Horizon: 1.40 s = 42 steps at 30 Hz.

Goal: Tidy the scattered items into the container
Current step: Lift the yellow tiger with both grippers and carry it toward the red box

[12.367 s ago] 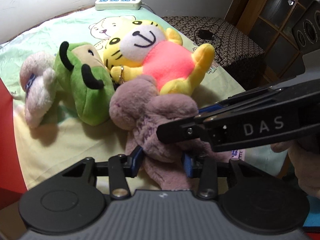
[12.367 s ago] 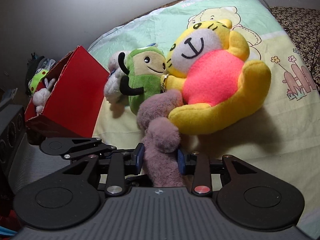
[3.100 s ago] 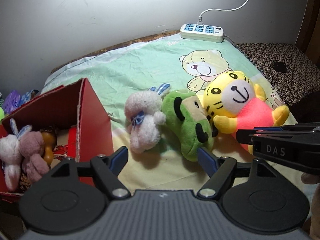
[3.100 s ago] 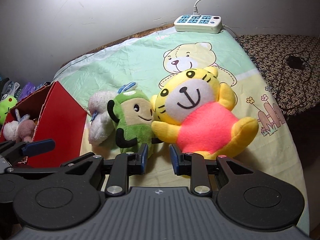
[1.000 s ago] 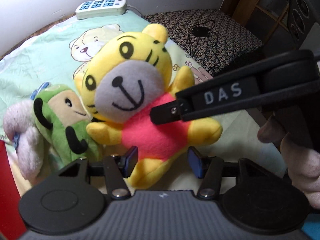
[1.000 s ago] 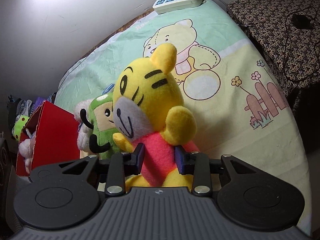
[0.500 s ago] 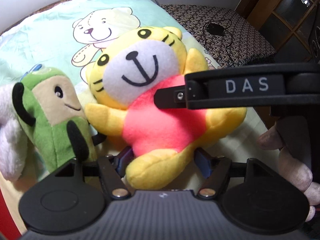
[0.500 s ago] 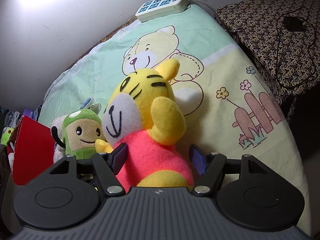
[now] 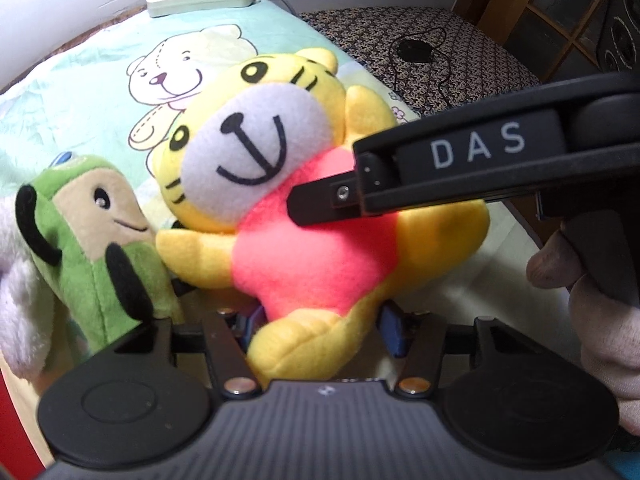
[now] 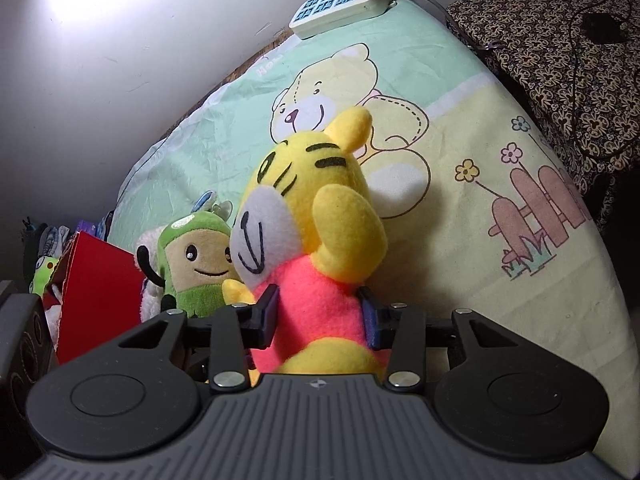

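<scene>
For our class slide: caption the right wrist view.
Right tool closing on yellow tiger plush's pink belly, beside green plush and red box.

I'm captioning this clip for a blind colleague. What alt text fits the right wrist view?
The right gripper is closing around the pink belly of a yellow tiger plush on a bear-print sheet. A green plush and a red box sit to its left.

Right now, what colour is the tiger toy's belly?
The tiger toy's belly is bright pink; the left wrist view shows it best.
</scene>
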Motion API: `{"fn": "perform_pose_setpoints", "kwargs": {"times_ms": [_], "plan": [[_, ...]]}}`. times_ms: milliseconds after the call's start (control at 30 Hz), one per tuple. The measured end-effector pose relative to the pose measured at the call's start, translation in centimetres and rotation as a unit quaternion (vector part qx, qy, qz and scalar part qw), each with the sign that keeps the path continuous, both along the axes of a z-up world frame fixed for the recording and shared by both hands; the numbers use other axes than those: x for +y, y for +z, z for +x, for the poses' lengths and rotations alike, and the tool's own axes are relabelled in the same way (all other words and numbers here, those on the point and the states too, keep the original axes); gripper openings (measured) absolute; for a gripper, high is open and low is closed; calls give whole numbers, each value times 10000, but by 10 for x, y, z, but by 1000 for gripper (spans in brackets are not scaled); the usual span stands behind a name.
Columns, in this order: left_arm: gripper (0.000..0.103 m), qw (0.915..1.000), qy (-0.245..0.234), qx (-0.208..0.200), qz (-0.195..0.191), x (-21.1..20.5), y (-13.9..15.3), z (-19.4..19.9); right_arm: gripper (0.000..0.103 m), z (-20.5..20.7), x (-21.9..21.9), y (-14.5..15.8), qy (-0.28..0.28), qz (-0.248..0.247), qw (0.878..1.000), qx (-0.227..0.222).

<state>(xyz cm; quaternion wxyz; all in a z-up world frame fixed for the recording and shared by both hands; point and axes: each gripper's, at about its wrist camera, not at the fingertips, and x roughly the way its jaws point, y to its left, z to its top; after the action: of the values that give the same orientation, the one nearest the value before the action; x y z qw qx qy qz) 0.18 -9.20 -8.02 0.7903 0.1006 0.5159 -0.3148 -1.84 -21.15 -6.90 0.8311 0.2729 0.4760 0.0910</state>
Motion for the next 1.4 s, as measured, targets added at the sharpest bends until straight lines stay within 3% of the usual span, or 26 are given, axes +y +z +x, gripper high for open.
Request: {"fn": "perform_pose_setpoints", "kwargs": {"times_ms": [200, 433, 800, 900, 1400], "plan": [[55, 9990, -397, -189, 56, 4, 14, -35, 43, -30, 9, 14, 74, -54, 9999, 57], [55, 9977, -515, -432, 58, 31, 31, -73, 43, -59, 38, 33, 432, 28, 9991, -11], [55, 9961, -490, -729, -72, 102, 60, -111, 43, -92, 113, 66, 931, -14, 9950, -357], [55, 9949, -492, -871, -105, 139, 74, -125, 43, -96, 133, 78, 996, -16, 9938, -491], [55, 9863, -47, -1587, -456, 270, 130, -110, 44, -83, 241, 133, 1171, 110, 9819, -1482]]}}
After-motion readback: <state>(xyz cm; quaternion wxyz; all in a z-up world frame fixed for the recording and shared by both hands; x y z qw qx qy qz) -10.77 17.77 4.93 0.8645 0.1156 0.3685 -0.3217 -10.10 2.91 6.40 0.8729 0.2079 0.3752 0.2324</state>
